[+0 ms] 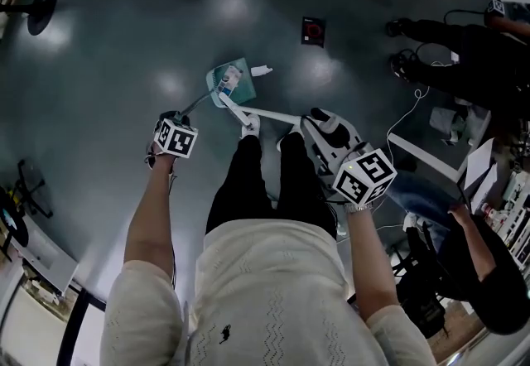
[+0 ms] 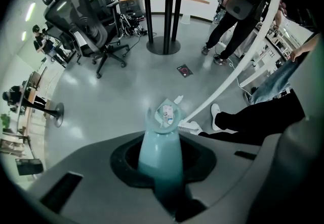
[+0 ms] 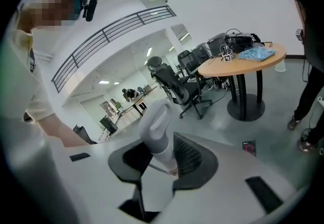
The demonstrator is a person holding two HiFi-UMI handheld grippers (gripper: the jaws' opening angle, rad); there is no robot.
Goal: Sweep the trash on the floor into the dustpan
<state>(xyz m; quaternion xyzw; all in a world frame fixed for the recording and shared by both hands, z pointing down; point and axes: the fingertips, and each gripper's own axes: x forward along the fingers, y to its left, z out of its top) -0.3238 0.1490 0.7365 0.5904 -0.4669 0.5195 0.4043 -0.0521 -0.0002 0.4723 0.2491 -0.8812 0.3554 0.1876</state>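
On the grey floor (image 1: 124, 41) the dustpan (image 1: 232, 81) sat loaded, my left tongs (image 2: 158, 167) clamped on its handle (image 2: 161, 142), right tongs (image 3: 162, 159) gripping the broom (image 1: 269, 115); a hard stroke could flick the white scrap (image 1: 262, 70) beside it away.

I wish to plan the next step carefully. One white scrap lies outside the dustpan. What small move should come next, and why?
Probably lift the broom across and set it beyond the scrap, then brush the scrap toward the dustpan. The dustpan already holds trash, but this scrap lies on the floor beside it, and the brush rests at the pan's near edge.
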